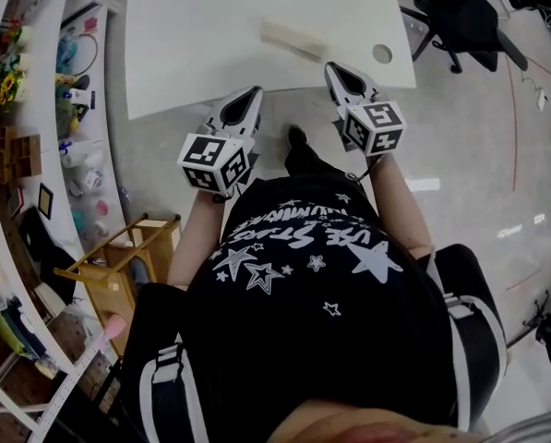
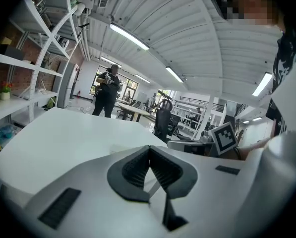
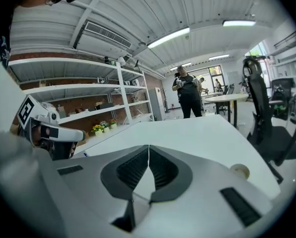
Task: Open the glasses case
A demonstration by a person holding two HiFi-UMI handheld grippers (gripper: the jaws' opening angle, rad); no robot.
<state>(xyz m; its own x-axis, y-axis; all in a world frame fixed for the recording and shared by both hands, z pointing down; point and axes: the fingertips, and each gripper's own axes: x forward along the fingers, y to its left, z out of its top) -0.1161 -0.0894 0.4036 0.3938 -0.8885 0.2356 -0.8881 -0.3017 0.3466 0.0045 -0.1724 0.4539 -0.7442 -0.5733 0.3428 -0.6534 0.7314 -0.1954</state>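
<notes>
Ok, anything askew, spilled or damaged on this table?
Nothing stands out. The glasses case lies flat on the white table, a tape roll near its edge. The left gripper and right gripper are at the near edge, jaws together, empty.

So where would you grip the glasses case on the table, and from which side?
The glasses case lies flat on the white table, long and low, slanting across it. Probably pinch it across its narrow width near one end, coming from the near table edge, since only that width suits two jaws. Its seam is too small to tell.
</notes>
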